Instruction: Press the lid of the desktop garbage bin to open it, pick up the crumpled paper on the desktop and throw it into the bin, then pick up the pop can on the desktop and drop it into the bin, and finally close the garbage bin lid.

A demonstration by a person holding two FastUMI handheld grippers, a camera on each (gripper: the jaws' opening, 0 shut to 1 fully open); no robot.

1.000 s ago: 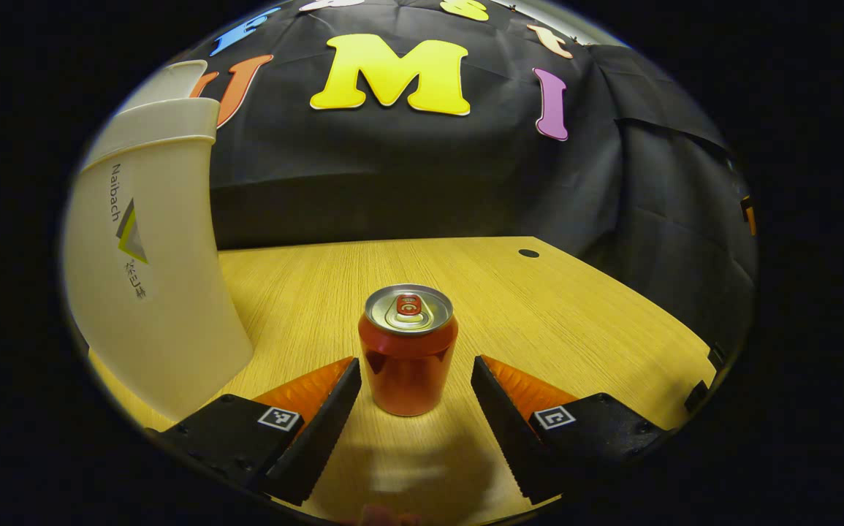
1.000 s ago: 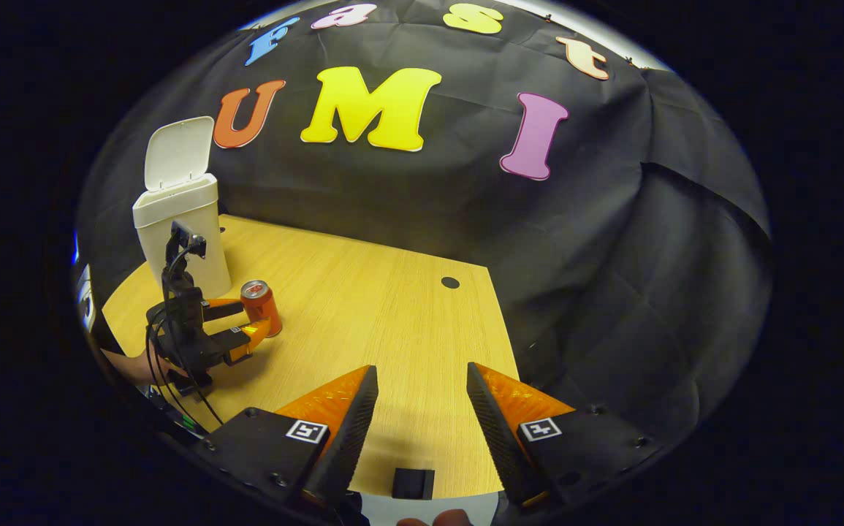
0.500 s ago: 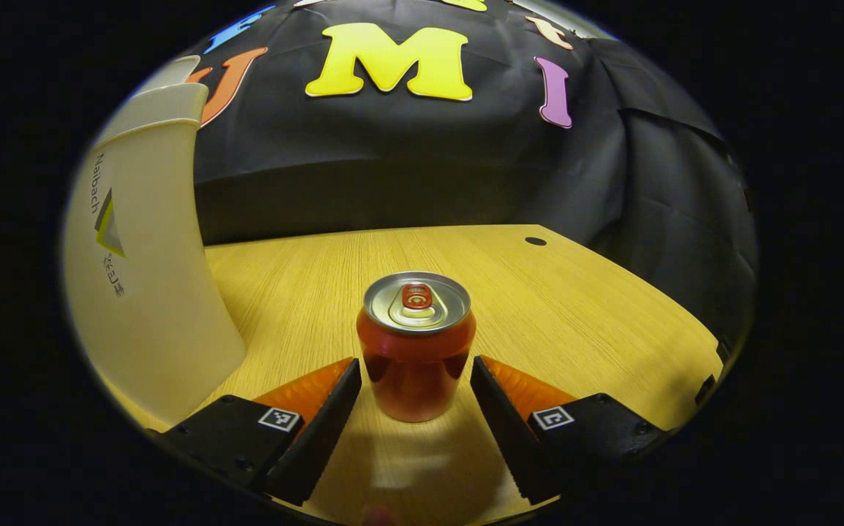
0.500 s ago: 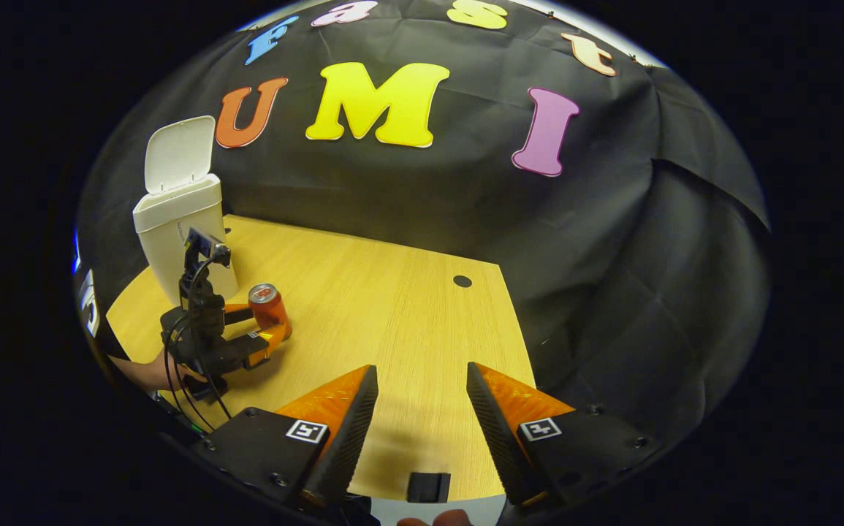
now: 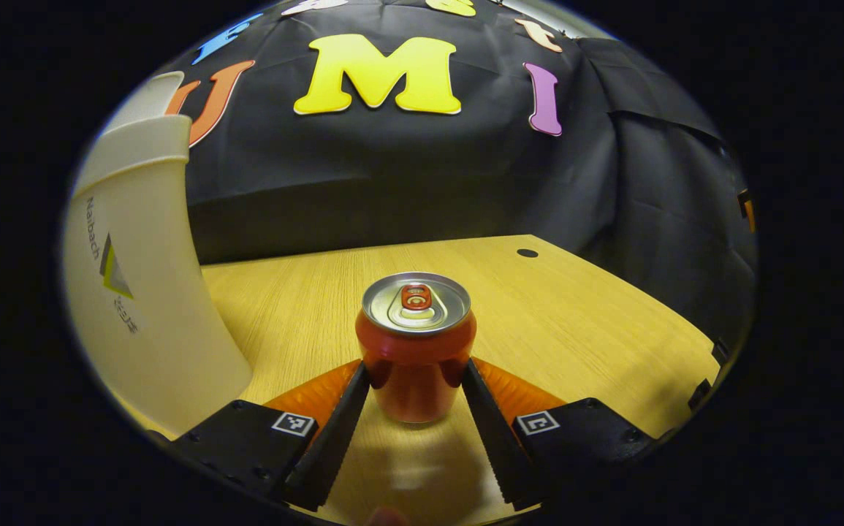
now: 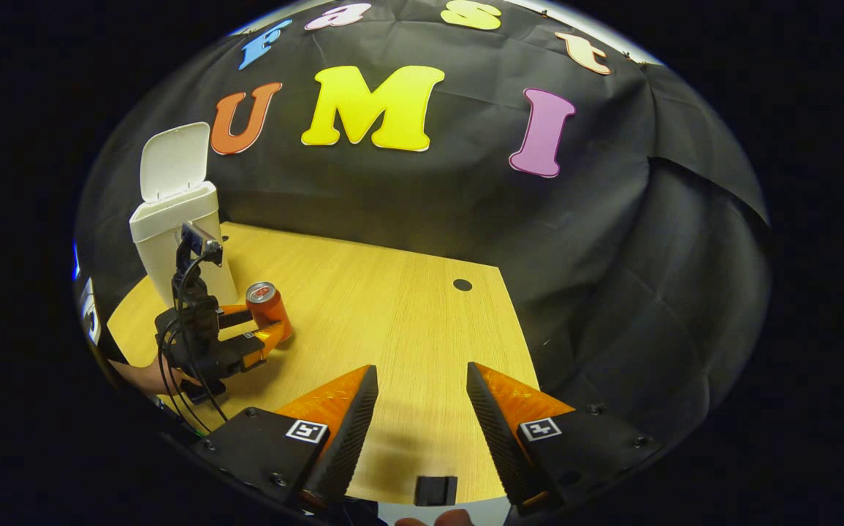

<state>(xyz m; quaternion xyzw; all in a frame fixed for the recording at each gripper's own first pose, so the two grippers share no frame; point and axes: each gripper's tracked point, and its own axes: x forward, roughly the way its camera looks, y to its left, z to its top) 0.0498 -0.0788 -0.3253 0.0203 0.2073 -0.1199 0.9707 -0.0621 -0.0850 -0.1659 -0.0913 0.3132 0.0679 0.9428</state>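
A red pop can [image 5: 416, 351] stands upright on the wooden table [image 5: 575, 321], and my left gripper [image 5: 414, 367] is shut on it, one finger pressed against each side. The white garbage bin [image 5: 137, 277] rises close by on the left. In the right gripper view, the bin [image 6: 180, 241] stands at the table's far left with its lid [image 6: 173, 159] raised. The can [image 6: 267, 307] sits just to its right, inside the left gripper [image 6: 264, 321]. My right gripper [image 6: 422, 380] stays open over the table's near edge, holding nothing.
A hand [image 6: 147, 376] holds the left gripper at the table's left edge. A small dark hole [image 6: 462, 284] marks the table's far side. A small black block [image 6: 436, 489] sits at the near edge. The black cloth wall rises behind the table.
The left gripper moved forward around the can and its fingers closed onto the can's sides. The right gripper stayed open and almost still.
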